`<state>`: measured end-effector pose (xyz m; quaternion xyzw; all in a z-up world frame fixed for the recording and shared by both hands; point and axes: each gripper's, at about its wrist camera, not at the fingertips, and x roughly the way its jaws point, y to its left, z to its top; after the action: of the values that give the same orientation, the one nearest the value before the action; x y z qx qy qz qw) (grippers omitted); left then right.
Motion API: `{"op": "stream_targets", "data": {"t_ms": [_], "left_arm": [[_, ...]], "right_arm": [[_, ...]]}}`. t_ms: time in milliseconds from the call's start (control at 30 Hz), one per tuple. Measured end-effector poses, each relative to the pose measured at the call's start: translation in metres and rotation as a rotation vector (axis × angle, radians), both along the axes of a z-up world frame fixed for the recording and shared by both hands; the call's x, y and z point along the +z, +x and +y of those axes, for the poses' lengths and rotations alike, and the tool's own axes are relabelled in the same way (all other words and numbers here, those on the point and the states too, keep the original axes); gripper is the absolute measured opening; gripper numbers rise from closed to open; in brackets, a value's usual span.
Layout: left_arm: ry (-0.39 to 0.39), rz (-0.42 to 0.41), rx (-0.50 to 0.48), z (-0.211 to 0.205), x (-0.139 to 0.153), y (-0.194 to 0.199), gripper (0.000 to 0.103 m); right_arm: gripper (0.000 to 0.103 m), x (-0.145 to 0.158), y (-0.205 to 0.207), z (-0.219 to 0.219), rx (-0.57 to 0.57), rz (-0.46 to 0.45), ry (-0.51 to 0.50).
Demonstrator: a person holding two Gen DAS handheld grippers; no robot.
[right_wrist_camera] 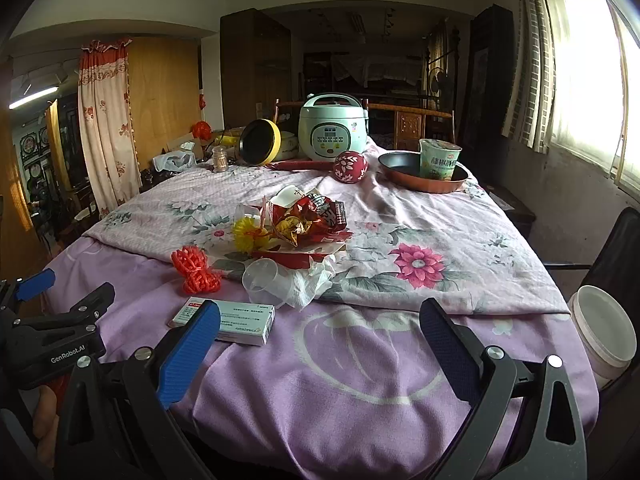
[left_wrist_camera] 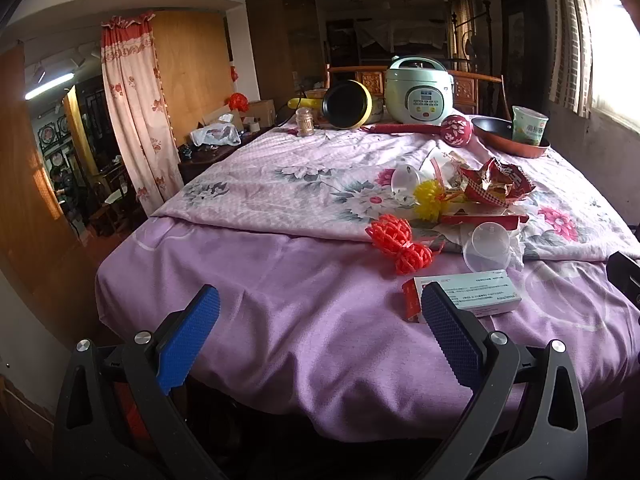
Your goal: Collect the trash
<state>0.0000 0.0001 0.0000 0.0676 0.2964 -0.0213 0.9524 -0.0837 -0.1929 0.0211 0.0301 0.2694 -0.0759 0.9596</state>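
Note:
A pile of trash lies mid-table on the purple and floral cloths: a crumpled red snack wrapper, yellow and orange-red net balls, a clear plastic cup on a white tissue. A white medicine box lies nearest the front edge. My left gripper is open above the near edge, left of the box. My right gripper is open, empty, with the box by its left finger. The left gripper's body shows at lower left.
At the far end stand a rice cooker, a yellow-rimmed pan, a copper pan holding a noodle cup, a red patterned ball and a jar. A white bucket sits off the table's right side.

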Motion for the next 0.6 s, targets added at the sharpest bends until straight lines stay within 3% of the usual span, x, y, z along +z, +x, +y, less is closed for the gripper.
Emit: {"op": "stream_targets", "data": {"t_ms": [600], "left_arm": [[-0.003,0.003,0.002,0.0075,-0.0013,0.0022,0.097]], "right_arm": [[0.098,0.0014,-0.0001,0.0013,0.004,-0.002,-0.001]]}}
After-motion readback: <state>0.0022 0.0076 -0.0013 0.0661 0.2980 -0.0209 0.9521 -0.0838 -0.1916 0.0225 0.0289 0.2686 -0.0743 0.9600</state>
